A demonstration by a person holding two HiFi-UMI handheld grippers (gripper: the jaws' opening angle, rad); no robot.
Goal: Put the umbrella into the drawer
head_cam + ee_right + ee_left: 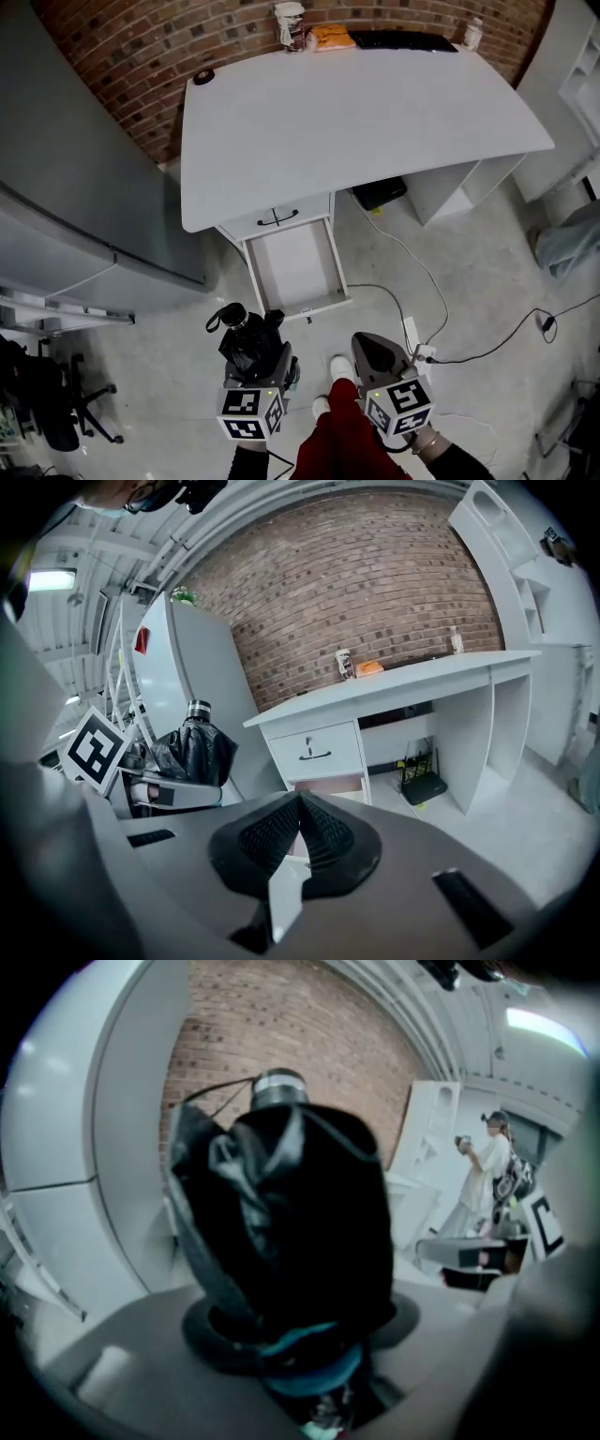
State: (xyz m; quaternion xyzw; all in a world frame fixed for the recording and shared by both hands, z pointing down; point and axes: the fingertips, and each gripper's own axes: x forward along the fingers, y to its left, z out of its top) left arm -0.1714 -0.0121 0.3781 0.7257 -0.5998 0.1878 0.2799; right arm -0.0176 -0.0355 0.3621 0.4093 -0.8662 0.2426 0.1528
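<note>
A folded black umbrella (247, 339) with a silver-ringed end (278, 1087) sticks up out of my left gripper (260, 364), whose jaws are shut on its lower part (309, 1269). It fills most of the left gripper view. The white desk (375, 112) has a closed upper drawer (277, 219) and below it a pulled-out, empty drawer (295, 265), just ahead of both grippers. My right gripper (372, 354) hangs beside the left one, its ribbed pads (323, 834) pressed together with nothing between them. The right gripper view also shows the umbrella (193, 750) and the open drawer (328, 785).
A black router (380, 192) lies under the desk, with cables and a power strip (413, 339) on the floor to the right. A grey cabinet (66, 187) stands on the left, an office chair (47, 403) at lower left. A cup, an orange packet and a keyboard (403, 40) line the desk's back edge.
</note>
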